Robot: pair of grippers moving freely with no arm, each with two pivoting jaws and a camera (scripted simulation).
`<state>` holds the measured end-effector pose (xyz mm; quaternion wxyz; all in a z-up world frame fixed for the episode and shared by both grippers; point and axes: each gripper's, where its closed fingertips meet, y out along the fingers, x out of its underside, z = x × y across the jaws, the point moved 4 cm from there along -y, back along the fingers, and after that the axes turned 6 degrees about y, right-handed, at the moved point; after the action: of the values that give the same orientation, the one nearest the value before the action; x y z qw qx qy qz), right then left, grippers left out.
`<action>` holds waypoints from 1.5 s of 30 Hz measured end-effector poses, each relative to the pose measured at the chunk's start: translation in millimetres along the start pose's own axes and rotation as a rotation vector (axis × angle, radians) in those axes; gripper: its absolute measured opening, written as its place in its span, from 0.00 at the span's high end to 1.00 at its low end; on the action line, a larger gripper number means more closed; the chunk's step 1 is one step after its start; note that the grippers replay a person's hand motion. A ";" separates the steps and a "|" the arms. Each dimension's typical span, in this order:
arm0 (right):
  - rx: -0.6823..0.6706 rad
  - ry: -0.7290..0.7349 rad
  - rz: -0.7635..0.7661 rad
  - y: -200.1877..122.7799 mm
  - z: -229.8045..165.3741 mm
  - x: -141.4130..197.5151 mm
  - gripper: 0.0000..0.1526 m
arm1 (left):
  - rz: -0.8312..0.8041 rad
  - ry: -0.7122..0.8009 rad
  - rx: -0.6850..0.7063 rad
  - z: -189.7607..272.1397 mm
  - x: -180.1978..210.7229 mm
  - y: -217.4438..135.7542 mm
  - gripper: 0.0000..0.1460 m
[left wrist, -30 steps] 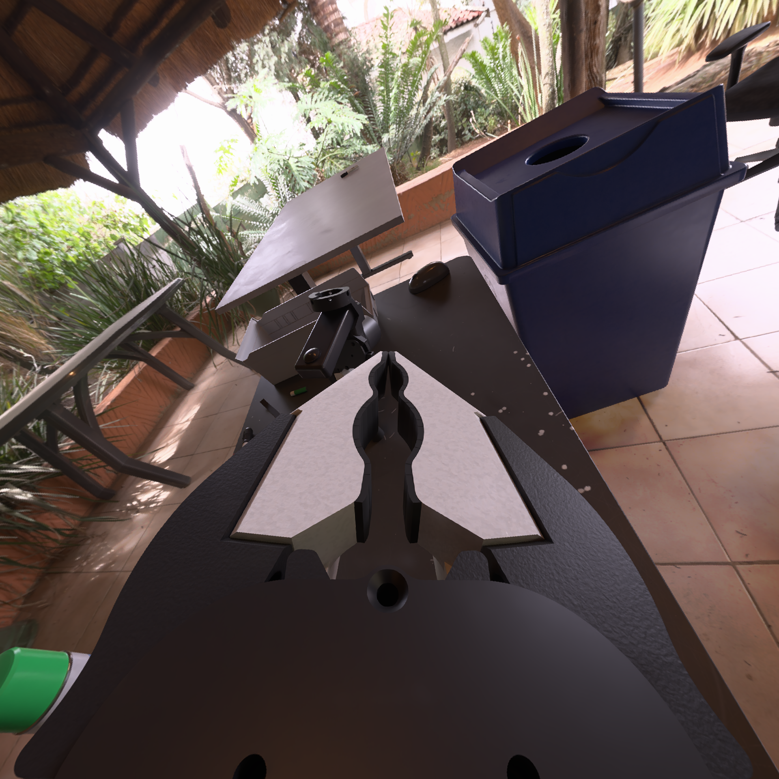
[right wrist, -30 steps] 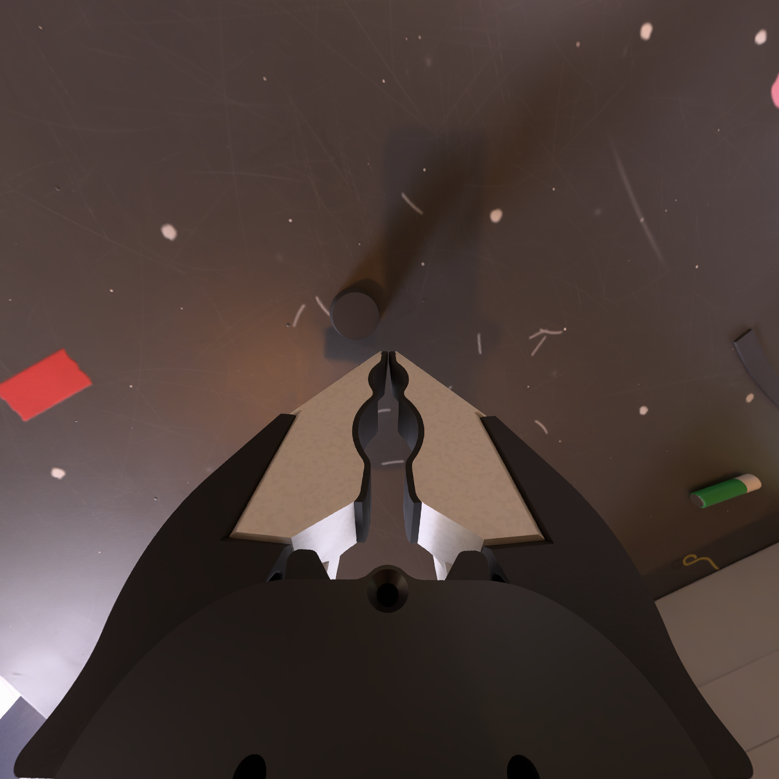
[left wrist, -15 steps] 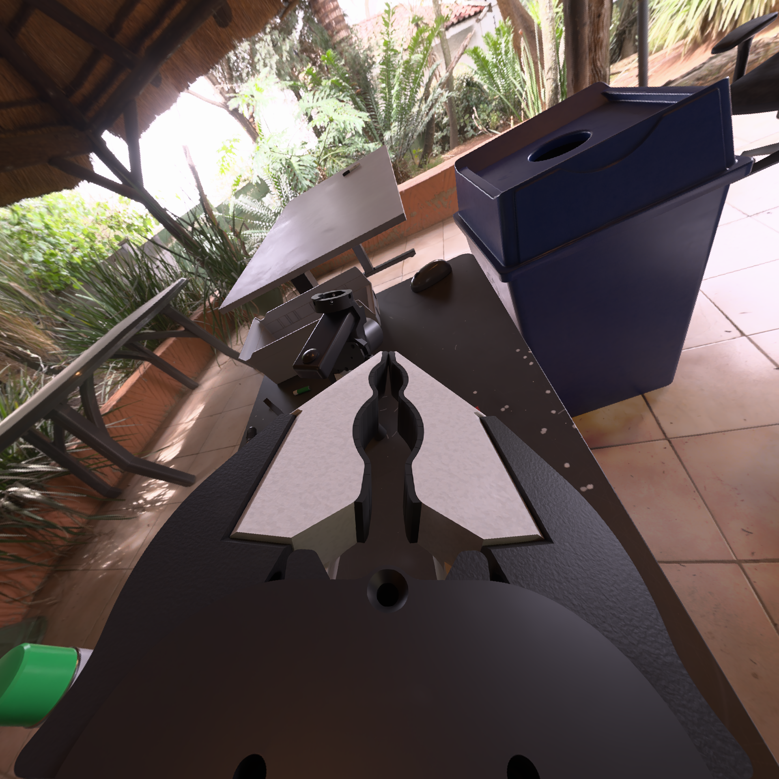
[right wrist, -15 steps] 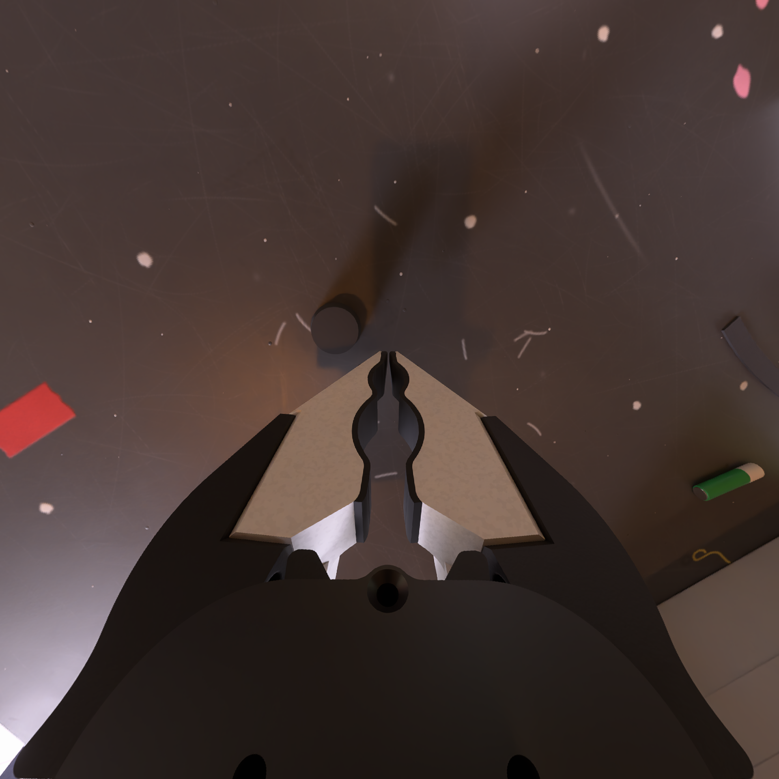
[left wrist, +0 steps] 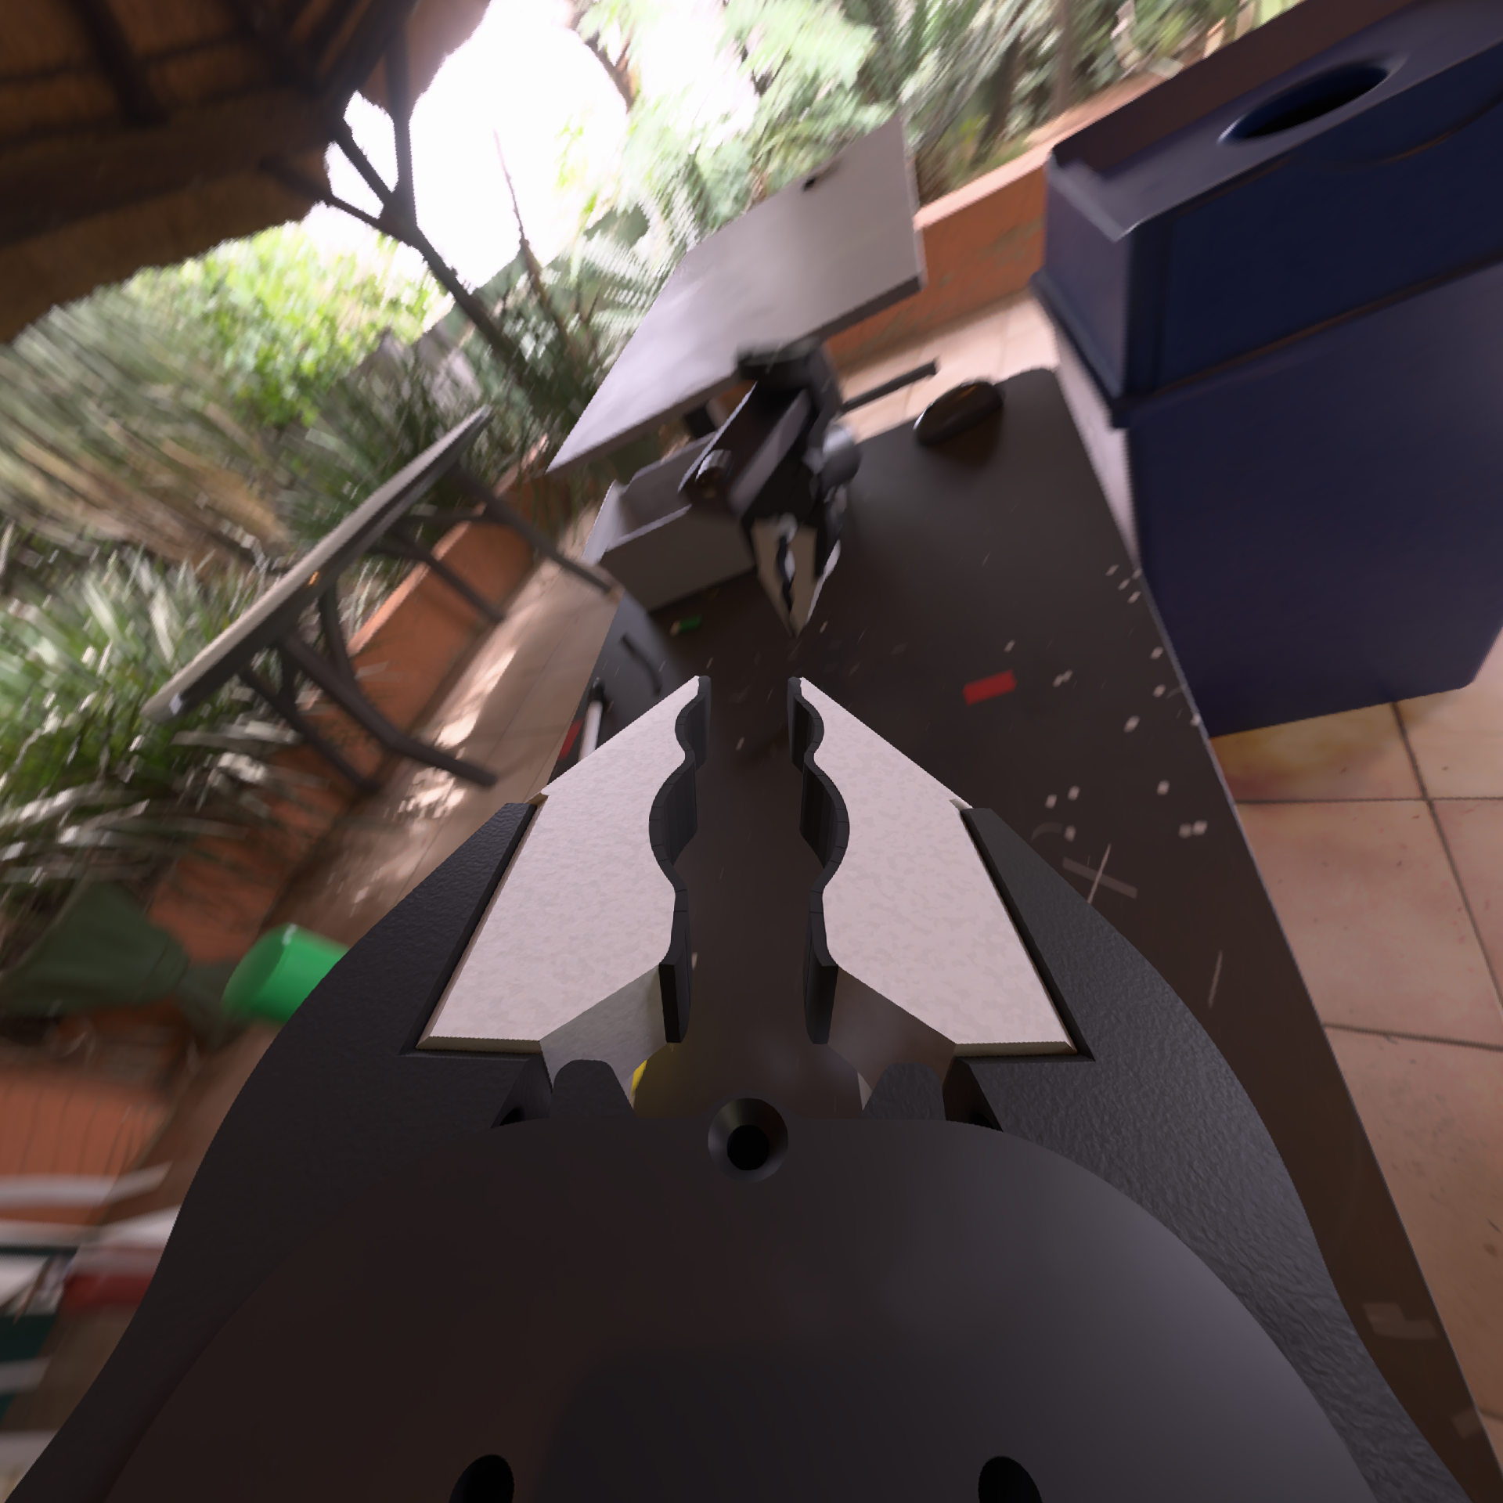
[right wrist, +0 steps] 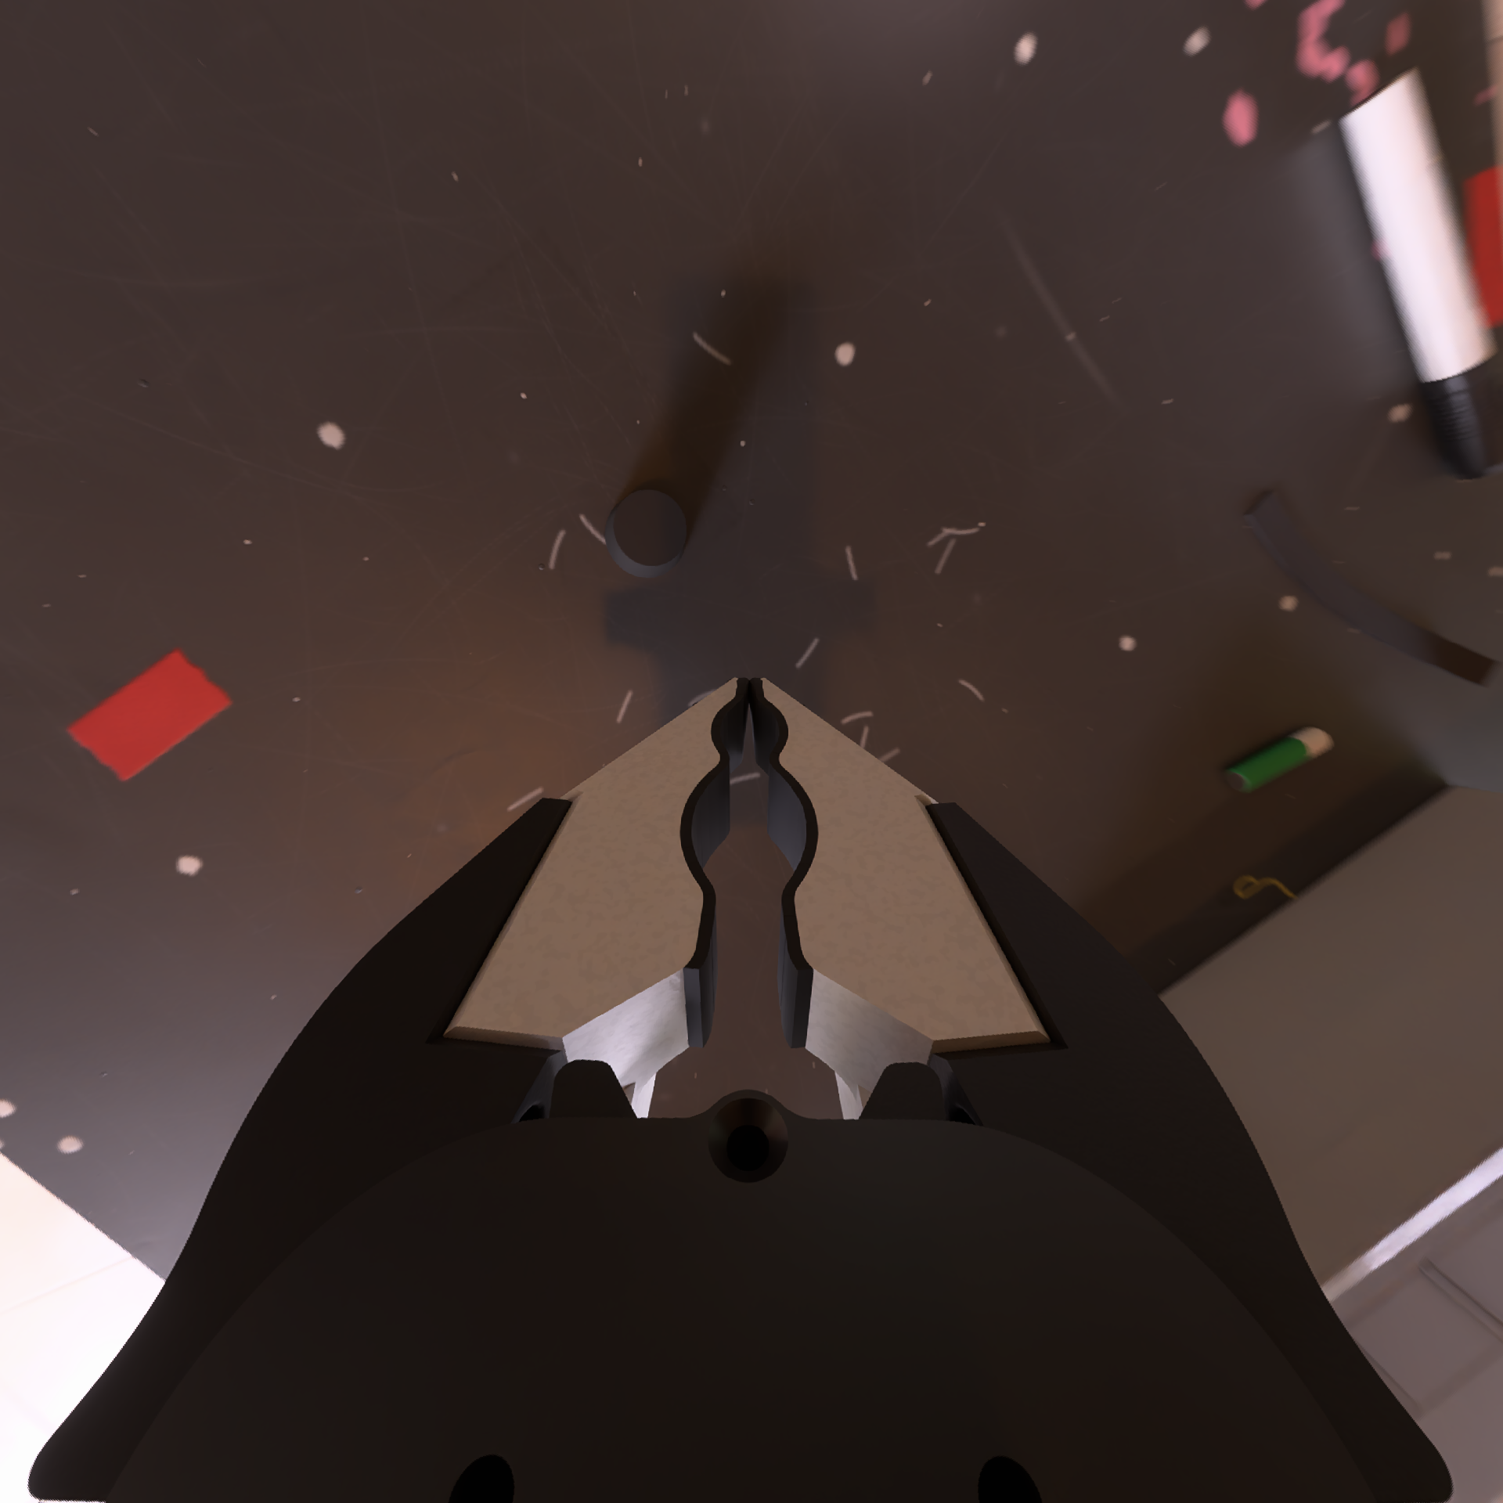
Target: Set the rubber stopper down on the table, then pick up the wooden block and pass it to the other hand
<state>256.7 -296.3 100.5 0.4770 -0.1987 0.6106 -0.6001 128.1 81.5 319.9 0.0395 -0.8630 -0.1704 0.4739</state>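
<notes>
Left gripper (left wrist: pixel 747 687) has its jaws parted with bare dark table (left wrist: pixel 935 569) showing in the gap and nothing between the pale fingers (left wrist: pixel 585 862); right gripper (right wrist: pixel 748 681) has its tips pressed together, empty, pointing down over the table top. Rubber stopper (right wrist: pixel 647 527), a small dark cylinder, stands on the table at 11 o'clock from the right tips, near but apart; a red patch (right wrist: pixel 149 713) lies at 9 o'clock, a green-and-white tube (right wrist: pixel 1277 758) at 3 o'clock, a white marker (right wrist: pixel 1419 228) at 1 o'clock. Wooden block cannot be made out in either view; the left view is blurred, and the other gripper (left wrist: pixel 793 520) seems to hang tips-down at 12 o'clock, a blue bin (left wrist: pixel 1301 366) at 2 o'clock.
</notes>
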 end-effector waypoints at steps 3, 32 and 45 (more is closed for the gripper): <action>0.065 -0.009 0.049 -31.4 -7.0 -5.2 1.00 | -0.132 -0.036 -0.085 -7.2 31.2 -46.0 0.87; 0.122 -0.303 0.211 -100.1 -131.4 -132.3 0.90 | -1.151 -1.025 -0.190 -39.7 369.6 -111.4 0.41; 0.156 -0.351 0.293 -113.2 -140.9 -142.1 0.87 | -1.024 -0.979 -0.231 -42.8 360.6 -108.5 0.85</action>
<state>169.9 -126.6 229.1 0.6718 -0.1717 0.4926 -0.5259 313.5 306.9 78.2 0.0845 -0.3618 -0.6011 0.7075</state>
